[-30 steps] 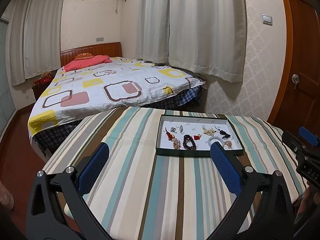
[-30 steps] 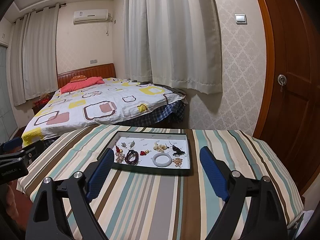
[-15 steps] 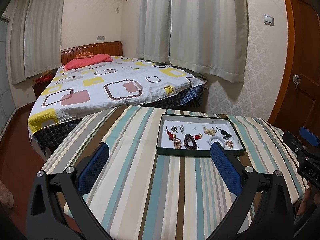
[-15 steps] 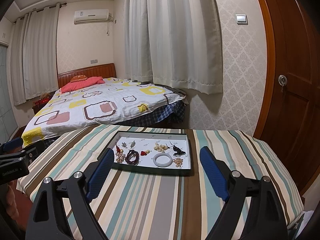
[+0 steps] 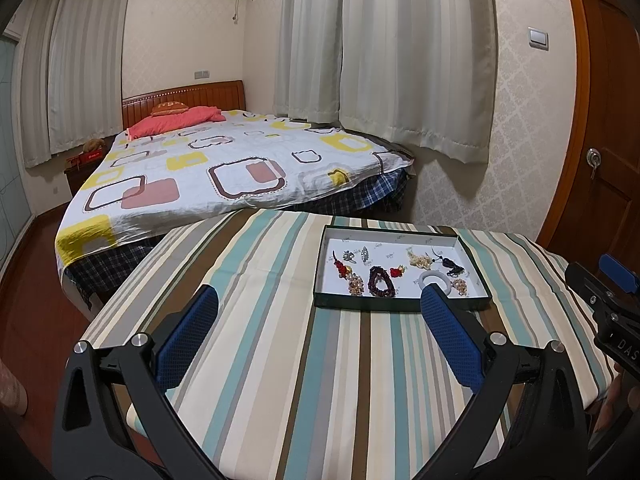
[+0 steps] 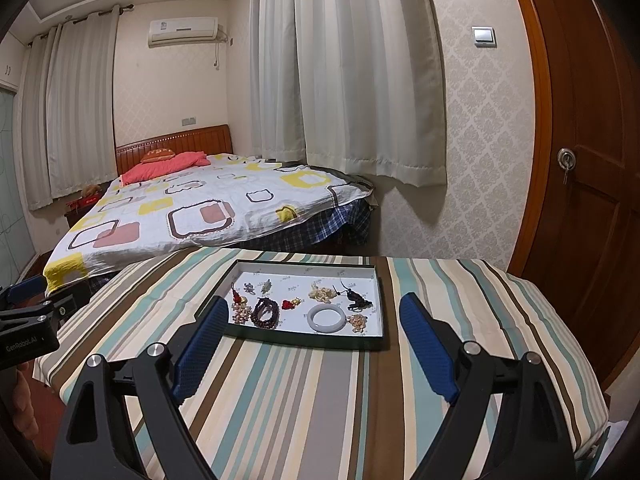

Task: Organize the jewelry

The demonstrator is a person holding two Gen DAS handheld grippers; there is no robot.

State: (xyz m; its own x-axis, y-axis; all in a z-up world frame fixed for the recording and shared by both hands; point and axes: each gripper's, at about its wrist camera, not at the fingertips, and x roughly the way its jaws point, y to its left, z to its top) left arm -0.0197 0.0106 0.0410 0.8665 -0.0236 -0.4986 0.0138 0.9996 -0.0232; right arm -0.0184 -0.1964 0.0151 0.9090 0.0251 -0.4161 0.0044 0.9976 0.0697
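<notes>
A shallow dark-rimmed tray (image 6: 306, 338) with a white floor lies on the striped table. In it are several pieces: a white bangle (image 6: 326, 318), a dark bead bracelet (image 6: 265, 313), red charms (image 6: 291, 303), a black cord pendant (image 6: 357, 300) and pale bead clusters (image 6: 322, 293). My right gripper (image 6: 311, 309) hovers open just short of the tray's near rim, nothing between its blue pads. In the left wrist view the tray (image 5: 396, 303) sits ahead to the right. My left gripper (image 5: 318, 299) is open and empty over the cloth, its right pad hiding part of the bangle (image 5: 434, 279).
The table is covered by a striped cloth (image 6: 320, 400) and ends close on the left and right. Behind it stands a bed (image 6: 200, 212) with a patterned cover. A wooden door (image 6: 592, 184) is at the right, curtains (image 6: 344, 72) at the back wall.
</notes>
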